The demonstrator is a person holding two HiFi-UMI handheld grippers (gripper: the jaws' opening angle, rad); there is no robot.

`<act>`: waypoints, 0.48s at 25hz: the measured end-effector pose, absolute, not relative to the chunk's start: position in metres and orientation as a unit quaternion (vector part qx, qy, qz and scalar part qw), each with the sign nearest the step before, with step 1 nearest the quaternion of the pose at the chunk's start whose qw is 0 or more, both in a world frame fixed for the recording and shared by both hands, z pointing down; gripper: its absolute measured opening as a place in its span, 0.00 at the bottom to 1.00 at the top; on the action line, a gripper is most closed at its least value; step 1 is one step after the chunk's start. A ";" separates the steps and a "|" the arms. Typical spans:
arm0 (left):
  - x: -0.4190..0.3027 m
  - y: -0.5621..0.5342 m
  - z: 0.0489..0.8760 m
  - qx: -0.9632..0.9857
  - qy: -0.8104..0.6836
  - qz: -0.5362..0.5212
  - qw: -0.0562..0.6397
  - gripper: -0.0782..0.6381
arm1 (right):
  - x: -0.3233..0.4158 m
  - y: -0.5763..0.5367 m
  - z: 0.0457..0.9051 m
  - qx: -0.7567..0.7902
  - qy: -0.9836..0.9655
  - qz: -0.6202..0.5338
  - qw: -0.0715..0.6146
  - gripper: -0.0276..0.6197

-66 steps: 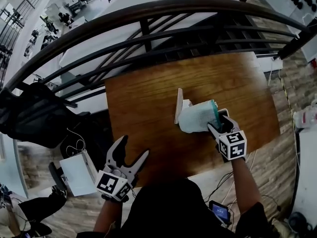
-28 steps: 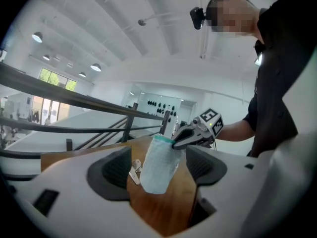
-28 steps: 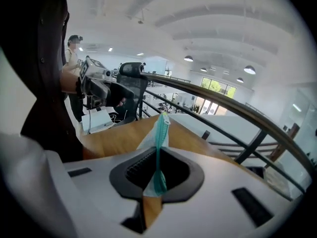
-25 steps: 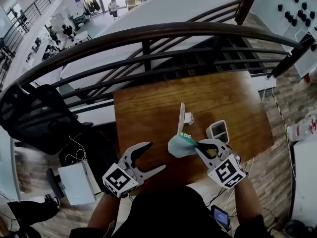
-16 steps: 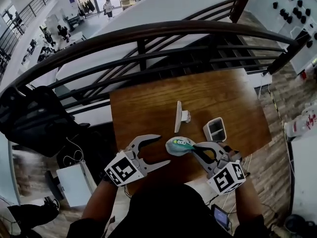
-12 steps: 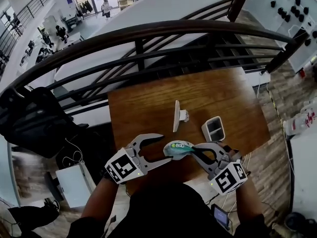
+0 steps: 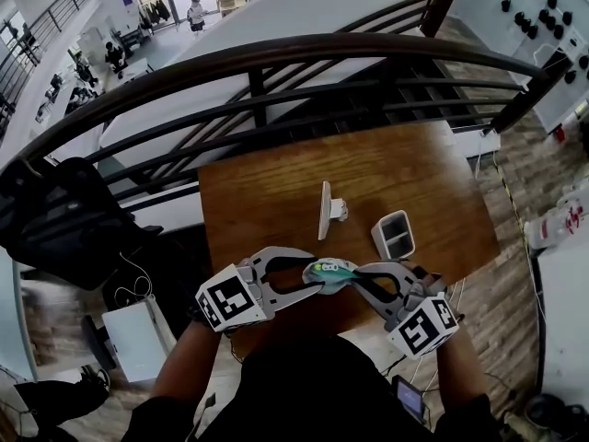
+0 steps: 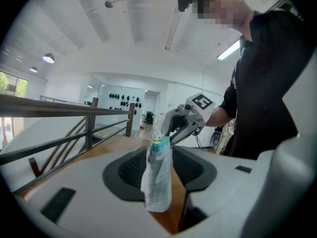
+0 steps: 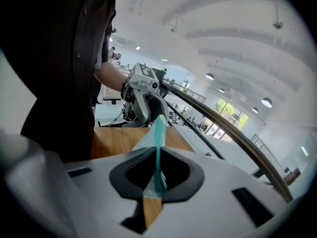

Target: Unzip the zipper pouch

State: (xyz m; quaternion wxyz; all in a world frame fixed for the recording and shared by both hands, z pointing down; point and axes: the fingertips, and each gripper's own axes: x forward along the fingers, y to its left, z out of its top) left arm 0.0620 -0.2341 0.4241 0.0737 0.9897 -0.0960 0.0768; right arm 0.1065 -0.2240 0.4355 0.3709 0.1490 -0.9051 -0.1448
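- The pouch [image 7: 331,270] is off the tabletop [image 7: 276,182]. It is held in the air at the lower middle of the head view, over the tabletop's near edge and between the two sets of tongs.
- The right tongs [image 7: 355,274] are clamped on the end with the teal zipper [image 9: 159,148]. Their own view shows the teal strip pinched edge-on between closed pads, with the checked fabric trailing away. This probably anchors one end so the zipper line can be drawn taut.
- The left tongs [image 7: 317,276] have just been closing around the pouch's other end. In their own view the fabric hangs between the pads, but a strip of wood shows beside it. They therefore look parted and are not yet pinching it.
- The step in hand appears to be getting a second grip, and no opening shows along the zipper yet.
- The two sets of tongs meet almost tip to tip, which suits pulling opposite ways along the zipper.
- A white stand [image 7: 324,210] and a small box [image 7: 394,236] sit higher up on the tabletop, well apart from the pouch.
- The marker cube [image 7: 225,300] on each gripper carries only black-and-white square patterns, with no words.
- A small mark near the pouch's teal end is too small to read.
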 end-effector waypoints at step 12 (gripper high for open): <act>0.068 -0.226 0.429 0.990 -0.077 0.085 0.084 0.17 | 0.110 -0.225 0.437 0.155 -0.911 -0.134 0.358 0.08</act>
